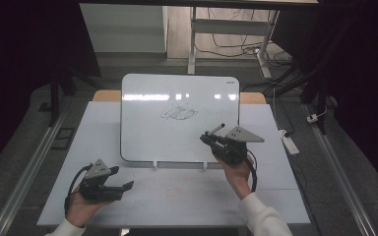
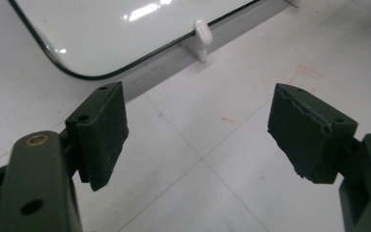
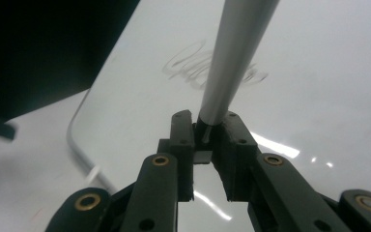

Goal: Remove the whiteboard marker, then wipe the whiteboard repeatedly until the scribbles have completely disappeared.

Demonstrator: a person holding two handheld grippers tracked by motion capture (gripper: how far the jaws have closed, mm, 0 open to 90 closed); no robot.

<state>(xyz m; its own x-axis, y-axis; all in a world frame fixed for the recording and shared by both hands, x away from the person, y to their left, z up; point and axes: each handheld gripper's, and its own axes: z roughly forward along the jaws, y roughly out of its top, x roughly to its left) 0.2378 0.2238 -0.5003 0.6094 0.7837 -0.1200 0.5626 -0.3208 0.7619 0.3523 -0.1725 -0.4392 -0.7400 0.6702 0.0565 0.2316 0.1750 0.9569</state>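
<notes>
Two grippers are at work over a pale table (image 1: 177, 196), and the whiteboard (image 1: 142, 132) stands propped on it, leaning back on two small white clips (image 1: 154, 164). A dark scribble (image 1: 179, 113) sits near the board's middle; it reads as loops, not as letters. Small print marks the board's top right corner (image 1: 231, 83), too tiny to read.

Right gripper (image 1: 208, 137) now: its jaws are clamped tight on a marker (image 1: 217, 130), gripping it at the lower end. In the right gripper view the grey barrel (image 3: 236, 53) rises straight out from between the pads and crosses in front of the scribble (image 3: 193, 65). From above, the marker's tip points up and to the right, in front of the board's lower right part; whether it touches the surface cannot be told.

Left gripper (image 1: 128, 187) sits low at the table's near left, jaws spread wide with nothing between them, just bare table. Its own view shows the board's rounded lower corner (image 2: 67, 70) ahead and one clip (image 2: 202, 36) beyond, well apart from the pads (image 2: 104, 133).
</notes>
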